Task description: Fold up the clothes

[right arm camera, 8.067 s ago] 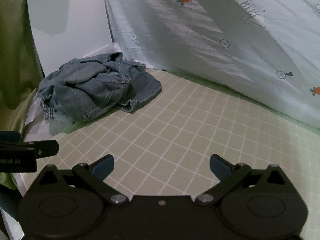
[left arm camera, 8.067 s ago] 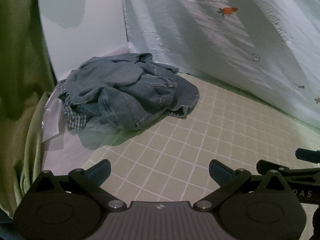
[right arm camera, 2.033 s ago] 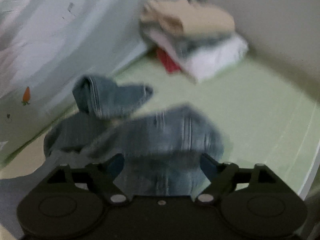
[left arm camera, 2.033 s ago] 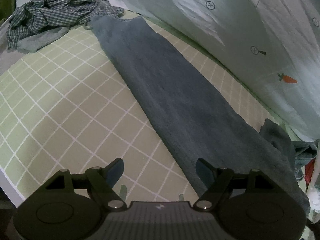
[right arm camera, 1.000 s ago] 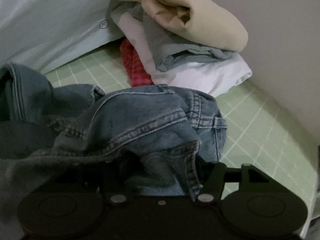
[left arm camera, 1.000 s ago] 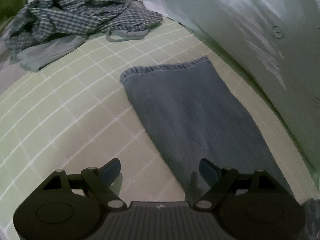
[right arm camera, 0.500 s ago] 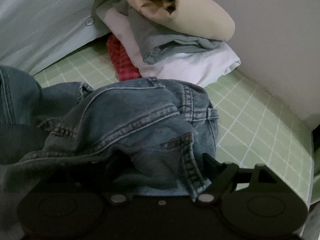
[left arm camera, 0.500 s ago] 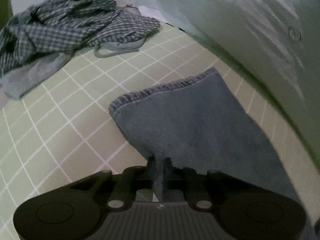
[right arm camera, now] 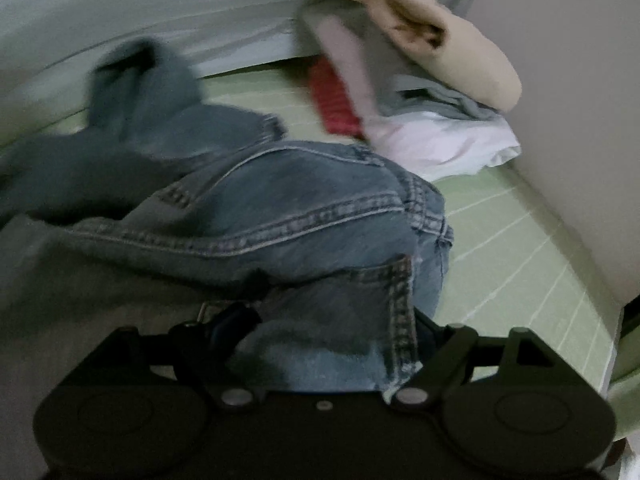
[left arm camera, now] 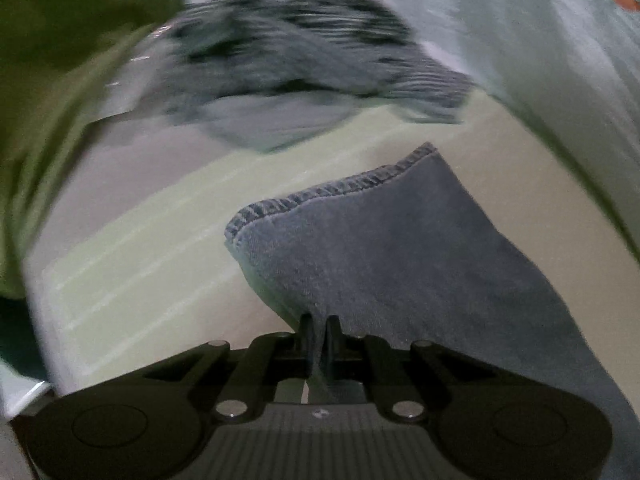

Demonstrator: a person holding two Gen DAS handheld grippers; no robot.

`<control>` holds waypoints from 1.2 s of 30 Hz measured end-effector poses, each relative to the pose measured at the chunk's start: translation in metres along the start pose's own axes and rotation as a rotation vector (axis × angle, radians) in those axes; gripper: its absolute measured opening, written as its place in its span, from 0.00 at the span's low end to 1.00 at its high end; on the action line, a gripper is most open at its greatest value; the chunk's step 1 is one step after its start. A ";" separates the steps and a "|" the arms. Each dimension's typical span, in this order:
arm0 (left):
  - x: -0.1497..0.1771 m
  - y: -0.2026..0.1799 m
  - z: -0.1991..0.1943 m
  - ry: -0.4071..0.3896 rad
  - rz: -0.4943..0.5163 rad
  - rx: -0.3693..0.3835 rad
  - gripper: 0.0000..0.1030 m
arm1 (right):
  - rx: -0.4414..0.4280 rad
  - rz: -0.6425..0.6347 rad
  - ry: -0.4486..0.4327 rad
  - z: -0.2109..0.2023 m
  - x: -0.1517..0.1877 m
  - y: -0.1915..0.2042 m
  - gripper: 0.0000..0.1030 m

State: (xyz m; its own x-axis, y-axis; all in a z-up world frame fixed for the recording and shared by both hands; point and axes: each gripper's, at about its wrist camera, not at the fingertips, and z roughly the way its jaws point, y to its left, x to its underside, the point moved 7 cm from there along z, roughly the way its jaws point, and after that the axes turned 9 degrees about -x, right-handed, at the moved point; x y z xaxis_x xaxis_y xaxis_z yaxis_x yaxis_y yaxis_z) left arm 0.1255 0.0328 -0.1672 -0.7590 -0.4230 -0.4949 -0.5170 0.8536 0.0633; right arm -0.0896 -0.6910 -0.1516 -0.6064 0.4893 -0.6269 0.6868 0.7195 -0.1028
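Note:
A pair of blue jeans lies on the green checked sheet. In the left wrist view its leg [left arm camera: 400, 248] ends in a stitched hem and is lifted off the sheet. My left gripper [left arm camera: 319, 330] is shut on the leg's side edge near the hem. In the right wrist view the waist end of the jeans [right arm camera: 280, 216] is bunched up with seams showing. My right gripper [right arm camera: 320, 336] straddles a thick fold of the waist denim, which fills the gap between the fingers; the fingertips are partly hidden by cloth.
A crumpled plaid shirt [left arm camera: 296, 52] lies blurred beyond the jeans leg. A stack of folded clothes [right arm camera: 420, 80], beige, grey, white and red, sits at the far right by a wall. A pale printed curtain [left arm camera: 540, 40] hangs along the back. The sheet's edge [left arm camera: 40, 380] is at the left.
My left gripper has lifted the jeans leg edge off the sheet and moved, blurring the background. My right gripper's fingers have drawn closer together around the waist fold.

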 end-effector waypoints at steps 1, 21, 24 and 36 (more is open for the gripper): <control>0.001 0.015 0.002 0.001 -0.007 -0.017 0.07 | -0.013 -0.011 0.000 -0.006 0.007 0.006 0.81; 0.058 -0.049 -0.071 -0.115 0.204 0.087 0.81 | -0.221 0.382 -0.099 -0.062 0.045 -0.076 0.89; 0.105 -0.092 -0.083 -0.075 0.305 0.135 0.81 | -0.259 0.450 -0.096 -0.055 0.046 -0.099 0.88; 0.213 -0.152 -0.109 -0.003 0.527 0.170 0.82 | -0.551 0.440 0.042 -0.017 0.032 -0.084 0.85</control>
State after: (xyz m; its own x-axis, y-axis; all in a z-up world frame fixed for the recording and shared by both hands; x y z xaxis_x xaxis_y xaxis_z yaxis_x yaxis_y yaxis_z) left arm -0.0004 -0.2205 -0.1877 -0.8964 0.0753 -0.4369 0.0036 0.9867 0.1627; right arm -0.1731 -0.7272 -0.1502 -0.3416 0.8028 -0.4887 0.5757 0.5897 0.5663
